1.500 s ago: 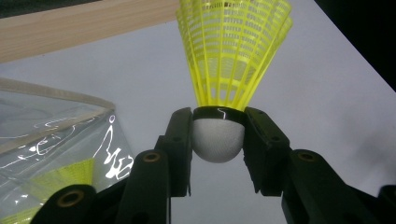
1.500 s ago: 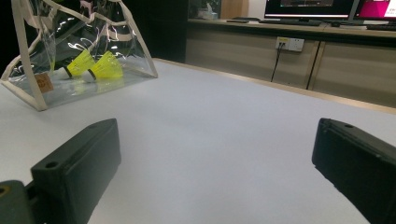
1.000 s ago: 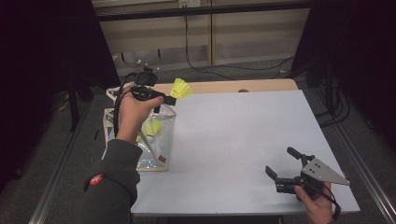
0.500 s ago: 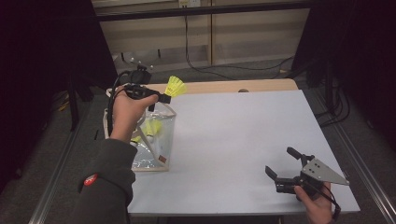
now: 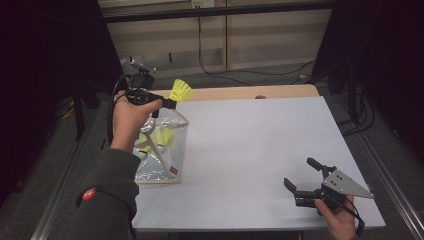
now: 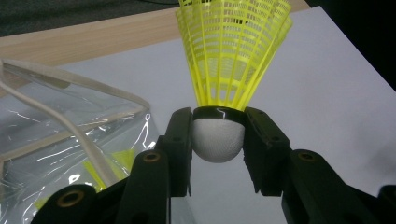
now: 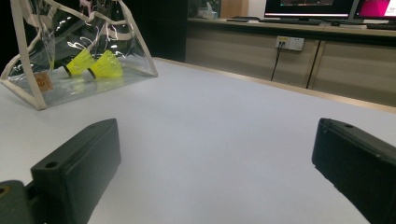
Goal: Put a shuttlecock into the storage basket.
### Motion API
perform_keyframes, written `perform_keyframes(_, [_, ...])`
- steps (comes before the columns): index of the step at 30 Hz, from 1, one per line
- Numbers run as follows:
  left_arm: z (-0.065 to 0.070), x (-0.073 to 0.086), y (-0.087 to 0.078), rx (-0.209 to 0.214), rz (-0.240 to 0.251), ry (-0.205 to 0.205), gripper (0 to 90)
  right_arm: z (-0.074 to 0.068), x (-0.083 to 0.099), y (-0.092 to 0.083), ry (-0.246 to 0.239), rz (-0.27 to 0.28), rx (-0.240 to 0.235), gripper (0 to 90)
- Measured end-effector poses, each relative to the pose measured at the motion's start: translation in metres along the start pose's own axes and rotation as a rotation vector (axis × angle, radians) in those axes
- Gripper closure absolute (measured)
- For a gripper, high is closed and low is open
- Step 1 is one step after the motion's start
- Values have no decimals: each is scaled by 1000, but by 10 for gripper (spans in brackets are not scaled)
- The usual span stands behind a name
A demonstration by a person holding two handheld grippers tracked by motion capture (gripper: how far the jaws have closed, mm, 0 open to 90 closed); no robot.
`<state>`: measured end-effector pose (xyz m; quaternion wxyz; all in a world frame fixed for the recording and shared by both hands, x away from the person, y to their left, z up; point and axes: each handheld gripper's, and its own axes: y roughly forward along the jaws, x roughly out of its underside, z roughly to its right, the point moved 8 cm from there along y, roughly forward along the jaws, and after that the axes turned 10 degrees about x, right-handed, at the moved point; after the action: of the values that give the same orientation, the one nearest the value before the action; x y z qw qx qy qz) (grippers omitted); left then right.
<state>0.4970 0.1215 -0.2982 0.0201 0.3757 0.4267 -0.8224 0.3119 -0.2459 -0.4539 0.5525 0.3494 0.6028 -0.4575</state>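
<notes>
Room's dim, dark at the sides; the white bench (image 5: 250,150) is evenly lit, glare streaks the clear bag (image 6: 56,140).

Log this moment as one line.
left gripper: shut on shuttlecock, above clear bag | right gripper: open, idle on table

A clear bag (image 5: 162,150) lies on the white table (image 5: 250,150).

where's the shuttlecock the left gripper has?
High view, far left: the shuttlecock sits in the left gripper, above the clear bag.
</notes>
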Motion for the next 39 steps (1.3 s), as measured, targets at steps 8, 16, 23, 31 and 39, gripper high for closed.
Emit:
perform_keyframes(8, [-2, 0, -5, -10, 2, -1, 641, 0, 0, 0, -1, 1, -1, 13])
perform_keyframes(16, [-3, 1, -6, -13, 2, -2, 641, 0, 0, 0, -1, 0, -2, 13])
perform_keyframes(23, [-4, 0, -8, -13, 9, -10, 642, 0, 0, 0, -1, 0, 1, 13])
perform_keyframes(31, [-5, 0, -11, -18, 11, -11, 641, 0, 0, 0, -1, 1, 1, 13])
perform_keyframes(39, [-7, 1, -14, -27, 16, -16, 642, 0, 0, 0, -1, 1, 1, 13])
